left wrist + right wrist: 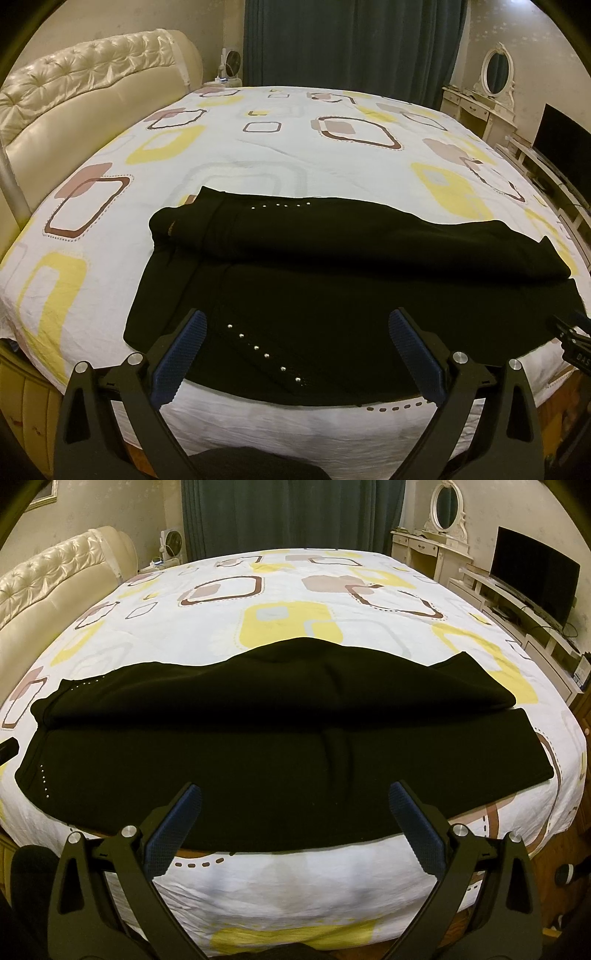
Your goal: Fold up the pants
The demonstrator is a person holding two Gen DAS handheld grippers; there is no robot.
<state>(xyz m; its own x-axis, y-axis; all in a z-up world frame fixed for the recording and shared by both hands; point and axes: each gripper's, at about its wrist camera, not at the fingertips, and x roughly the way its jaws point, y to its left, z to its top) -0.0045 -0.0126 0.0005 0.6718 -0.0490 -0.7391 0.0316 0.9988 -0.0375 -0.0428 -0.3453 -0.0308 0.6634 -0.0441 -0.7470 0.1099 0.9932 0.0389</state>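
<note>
Black pants (314, 280) lie crosswise near the front edge of the bed (258, 147), waist end at the left, with small silver studs (266, 355) along the pockets. Both legs run to the right; the far leg lies bunched and partly over the near one. My left gripper (295, 325) hangs open above the waist end, nothing between its blue pads (181, 354). In the right wrist view the pants (288, 746) stretch across the bed, and my right gripper (295, 801) stands open over the near leg's front edge, empty. The right gripper's tip (572, 332) shows at the left view's right edge.
The bed sheet (280, 602) has yellow and brown squares. A padded cream headboard (85, 85) stands at the left. A dressing table with oval mirror (443, 528), a TV (532, 572) on a low cabinet at right, a fan (171, 542) and dark curtains (351, 40) behind.
</note>
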